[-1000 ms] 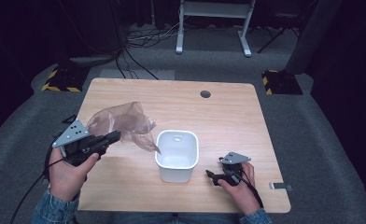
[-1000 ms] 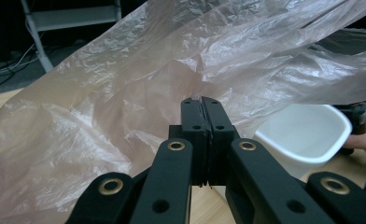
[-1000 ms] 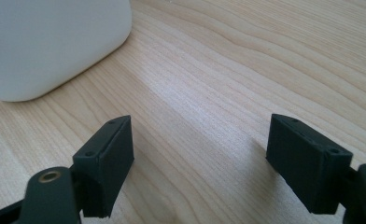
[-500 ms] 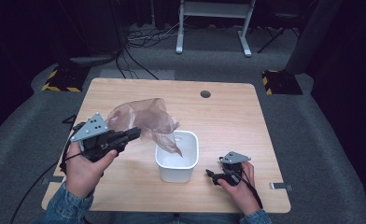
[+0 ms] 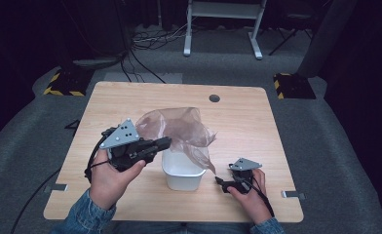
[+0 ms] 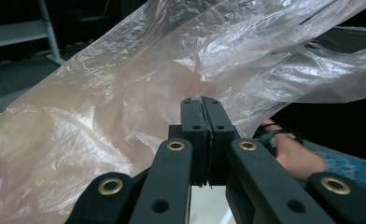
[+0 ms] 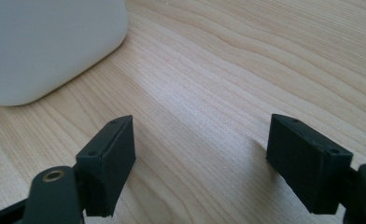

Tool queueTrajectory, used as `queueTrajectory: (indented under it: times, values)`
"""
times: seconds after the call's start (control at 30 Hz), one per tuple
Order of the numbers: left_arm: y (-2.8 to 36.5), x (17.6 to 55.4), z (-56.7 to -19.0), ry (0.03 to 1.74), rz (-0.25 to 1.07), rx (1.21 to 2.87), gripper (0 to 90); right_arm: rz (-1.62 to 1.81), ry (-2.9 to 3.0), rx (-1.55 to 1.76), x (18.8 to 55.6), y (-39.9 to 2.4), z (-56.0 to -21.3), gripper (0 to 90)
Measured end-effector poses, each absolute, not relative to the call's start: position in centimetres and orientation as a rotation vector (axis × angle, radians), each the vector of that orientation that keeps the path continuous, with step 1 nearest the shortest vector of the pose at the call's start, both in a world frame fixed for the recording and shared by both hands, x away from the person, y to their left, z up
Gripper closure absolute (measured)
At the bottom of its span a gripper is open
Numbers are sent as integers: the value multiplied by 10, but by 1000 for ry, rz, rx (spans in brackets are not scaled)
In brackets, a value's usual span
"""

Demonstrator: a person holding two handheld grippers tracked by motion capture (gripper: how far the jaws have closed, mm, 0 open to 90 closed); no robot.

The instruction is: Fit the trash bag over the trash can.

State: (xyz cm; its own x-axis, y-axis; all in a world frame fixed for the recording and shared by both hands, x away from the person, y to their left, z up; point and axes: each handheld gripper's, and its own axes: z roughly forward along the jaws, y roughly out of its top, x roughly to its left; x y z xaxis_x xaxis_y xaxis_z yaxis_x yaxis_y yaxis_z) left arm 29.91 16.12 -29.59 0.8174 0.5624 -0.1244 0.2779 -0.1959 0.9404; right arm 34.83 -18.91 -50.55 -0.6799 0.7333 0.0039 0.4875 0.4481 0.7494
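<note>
While the left gripper (image 5: pixel 163 143) hung above the table (image 5: pixel 130 97), its jaws were clenched flat together on a fold of a thin, clear, crinkled bag (image 5: pixel 179 127), which billowed up and away from the jaws and draped toward the far side. In the left gripper view the bag (image 6: pixel 125 107) spread wide beyond the gripper (image 6: pixel 202 105), the film pinched between the two black pads. A white tub (image 5: pixel 181 170) stood on the table just below and beside that gripper, and a loose tail of the bag hung over its far rim on the right side. The right gripper (image 5: pixel 219 182) rested low on the table near the person's edge, just to the right of the tub, apart from it. Its jaws stood wide apart around bare wood (nothing lay between them), seen from the right gripper view (image 7: pixel 200 149), with the tub's rounded white wall (image 7: pixel 45 46) ahead at the left. Denim sleeves showed at both wrists.
</note>
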Motion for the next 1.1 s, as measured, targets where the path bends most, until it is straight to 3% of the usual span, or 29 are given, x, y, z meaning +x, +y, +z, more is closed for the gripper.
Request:
queueTrajectory:
  times: [0.77,0.83,0.87,0.9,0.93,1.1]
  values:
    - [120,278,-280,495,165,1792,888,1076,2383,1042,349,-189,-506,238]
    - [119,277,-280,493,156,1793,888,1083,2395,1024,350,-191,-505,271]
    - [119,277,-280,491,151,1793,888,1091,2411,1001,350,-194,-504,369]
    - [119,277,-280,490,144,1791,888,1105,2411,1012,350,-197,-499,389]
    - [118,277,-280,488,137,1792,888,1141,2372,1023,350,-201,-494,342]
    - [113,273,-277,461,112,1793,888,1278,2294,1017,352,-206,-467,338]
